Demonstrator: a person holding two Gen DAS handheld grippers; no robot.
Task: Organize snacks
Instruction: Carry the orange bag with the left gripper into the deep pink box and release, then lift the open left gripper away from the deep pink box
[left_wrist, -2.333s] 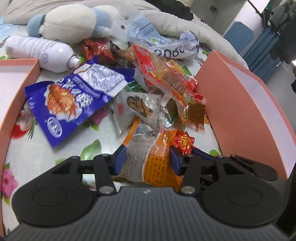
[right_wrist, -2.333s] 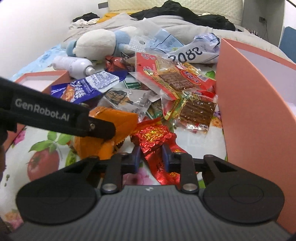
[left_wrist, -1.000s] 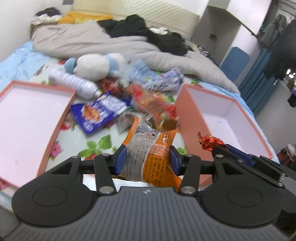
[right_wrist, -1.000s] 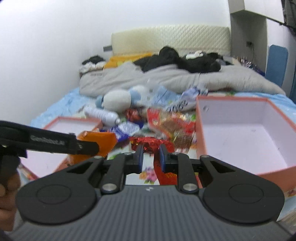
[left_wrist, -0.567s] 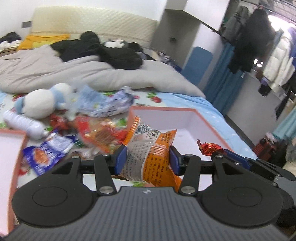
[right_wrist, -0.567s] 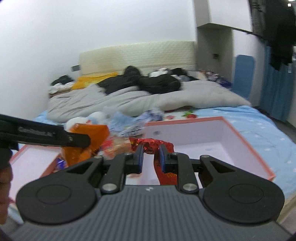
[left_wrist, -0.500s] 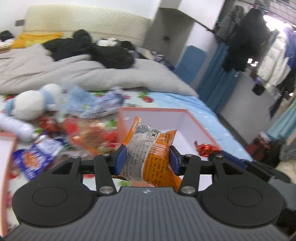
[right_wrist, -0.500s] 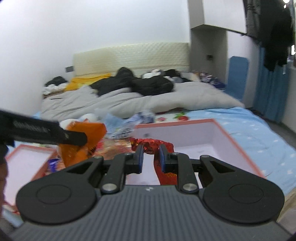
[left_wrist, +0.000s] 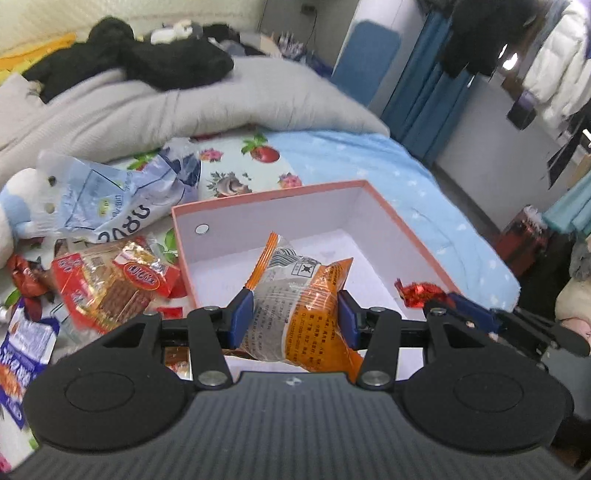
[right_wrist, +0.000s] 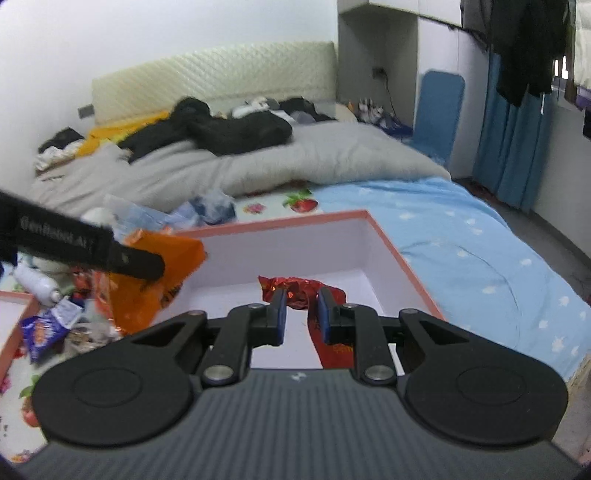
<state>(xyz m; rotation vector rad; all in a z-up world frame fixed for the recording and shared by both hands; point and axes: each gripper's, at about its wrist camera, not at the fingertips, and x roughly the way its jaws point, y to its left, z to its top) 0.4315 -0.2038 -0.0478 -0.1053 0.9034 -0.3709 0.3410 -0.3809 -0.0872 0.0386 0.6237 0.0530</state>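
My left gripper (left_wrist: 295, 317) is shut on an orange and clear snack packet (left_wrist: 299, 306) and holds it above the open pink box (left_wrist: 266, 199), whose white inside has nothing lying in it. My right gripper (right_wrist: 300, 314) is shut on a red foil snack packet (right_wrist: 301, 290) over the same box (right_wrist: 391, 247). In the left wrist view the right gripper's fingertips (left_wrist: 461, 301) and the red packet (left_wrist: 419, 293) show at the box's right rim. In the right wrist view the left gripper's finger (right_wrist: 81, 247) and the orange packet (right_wrist: 151, 273) hang at the box's left side.
Loose snacks lie left of the box on the floral sheet: a red biscuit pack (left_wrist: 110, 284), a blue bag (left_wrist: 22, 350), a pale plastic bag (left_wrist: 122, 199). A plush toy (left_wrist: 18, 206), a white bottle (right_wrist: 35, 282), a second pink box corner (right_wrist: 14, 321) and a grey duvet (right_wrist: 258, 166) lie around.
Both grippers have lifted their packets off the snack pile and carried them right, over the pink box. The view has tipped down towards the box's inside.
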